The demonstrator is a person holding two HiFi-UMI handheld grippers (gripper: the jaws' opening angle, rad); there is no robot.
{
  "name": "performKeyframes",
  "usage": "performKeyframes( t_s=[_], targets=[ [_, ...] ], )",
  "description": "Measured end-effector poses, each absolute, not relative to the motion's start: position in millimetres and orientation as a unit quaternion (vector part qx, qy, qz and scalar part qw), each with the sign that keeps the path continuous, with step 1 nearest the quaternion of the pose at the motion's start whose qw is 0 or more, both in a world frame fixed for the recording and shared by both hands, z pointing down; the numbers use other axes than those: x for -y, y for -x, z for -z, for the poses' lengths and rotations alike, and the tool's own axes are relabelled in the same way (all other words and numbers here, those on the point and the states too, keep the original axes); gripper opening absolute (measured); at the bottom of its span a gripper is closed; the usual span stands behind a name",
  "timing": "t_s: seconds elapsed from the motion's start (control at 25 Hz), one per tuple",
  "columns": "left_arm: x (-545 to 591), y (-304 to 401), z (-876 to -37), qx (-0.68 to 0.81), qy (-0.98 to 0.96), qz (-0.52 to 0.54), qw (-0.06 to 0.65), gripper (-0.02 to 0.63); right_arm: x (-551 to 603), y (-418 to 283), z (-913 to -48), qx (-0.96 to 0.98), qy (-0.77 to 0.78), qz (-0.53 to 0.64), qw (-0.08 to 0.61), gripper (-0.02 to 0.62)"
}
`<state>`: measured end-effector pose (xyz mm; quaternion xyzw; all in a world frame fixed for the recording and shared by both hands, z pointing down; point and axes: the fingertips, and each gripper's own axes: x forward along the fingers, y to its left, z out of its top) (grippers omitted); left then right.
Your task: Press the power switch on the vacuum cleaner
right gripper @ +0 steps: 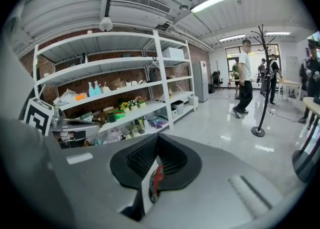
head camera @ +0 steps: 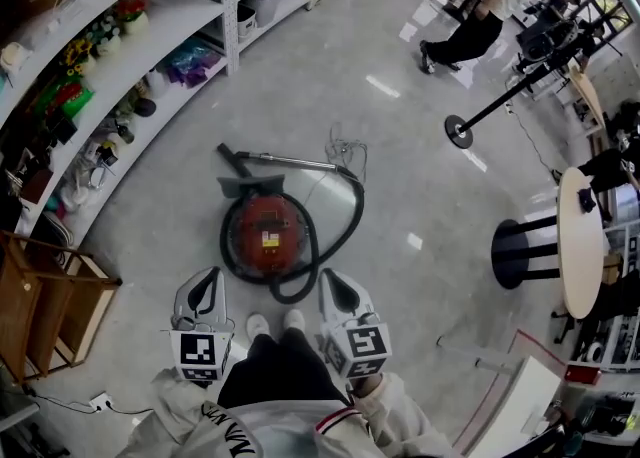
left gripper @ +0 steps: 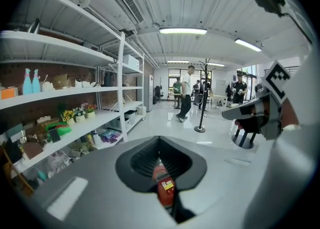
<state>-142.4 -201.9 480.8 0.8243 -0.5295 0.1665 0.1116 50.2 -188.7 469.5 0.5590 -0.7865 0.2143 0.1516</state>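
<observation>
White shelving (head camera: 120, 31) lines the left wall. The left gripper (head camera: 209, 276) hangs at waist height, jaws together on nothing. Ahead on the grey polished floor (head camera: 400, 156) sits the red vacuum cleaner (head camera: 266, 234), ringed by its black hose (head camera: 345, 221). The right gripper (head camera: 331, 280) is likewise closed and empty. A round table (head camera: 578, 246) stands far right. The power switch is too small to pick out, so it is probably best to crouch, find it, then press with one closed tip.

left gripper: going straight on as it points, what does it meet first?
Probably the red vacuum cleaner: seen dead ahead between the jaws of the left gripper. Depth unclear.
</observation>
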Motion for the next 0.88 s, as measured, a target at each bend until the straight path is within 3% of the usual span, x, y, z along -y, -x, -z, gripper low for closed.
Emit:
performKeyframes(
  t_s=[0.88],
  targets=[
    [209,115,-576,0.515,-0.818,-0.201,0.158,0.000,203,-50,-574,0.779,-0.539,-0.271,0.174,0.000]
  ],
)
